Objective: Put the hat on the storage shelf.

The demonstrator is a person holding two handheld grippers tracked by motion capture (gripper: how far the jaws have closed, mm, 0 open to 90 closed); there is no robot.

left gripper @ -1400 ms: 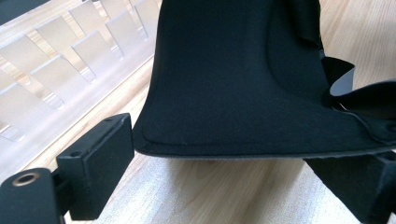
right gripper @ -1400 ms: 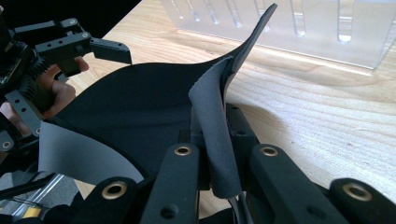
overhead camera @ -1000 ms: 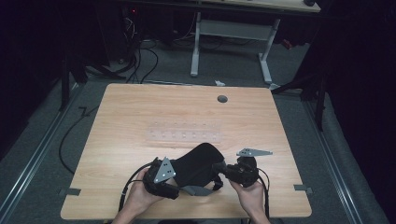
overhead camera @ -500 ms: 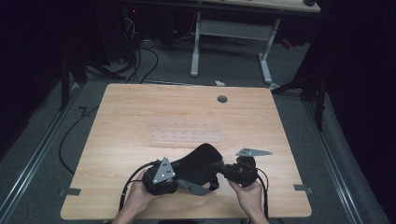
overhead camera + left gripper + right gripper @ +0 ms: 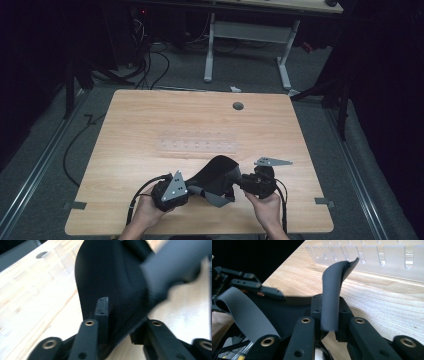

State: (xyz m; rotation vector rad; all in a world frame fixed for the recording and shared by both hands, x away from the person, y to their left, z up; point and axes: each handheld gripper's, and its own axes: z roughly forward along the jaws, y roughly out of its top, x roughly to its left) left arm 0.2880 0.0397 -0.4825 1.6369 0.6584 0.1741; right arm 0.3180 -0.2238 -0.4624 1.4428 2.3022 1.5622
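Observation:
A black fabric piece (image 5: 217, 175) with a grey strap (image 5: 217, 199) hangs between both grippers over the table's near edge. At its left end, my left gripper (image 5: 195, 189) has just been closing its jaws. In the left gripper view the fabric (image 5: 112, 277) sits between the pads of the left gripper (image 5: 120, 322), which press on its lower edge. My right gripper (image 5: 239, 181) holds the right end. In the right gripper view a folded edge of fabric (image 5: 332, 285) stands pinched in the right gripper (image 5: 329, 310). Its jaws have just eased slightly, with the fabric still between them.
A clear plastic strip with slots (image 5: 197, 145) lies across the middle of the wooden table (image 5: 150, 125), close beyond the fabric (image 5: 372, 257). A round cable hole (image 5: 238, 106) is at the far side. Cables trail on the floor at the left.
Both hands keep their places. The grey strap under the fabric has shifted slightly to the right.

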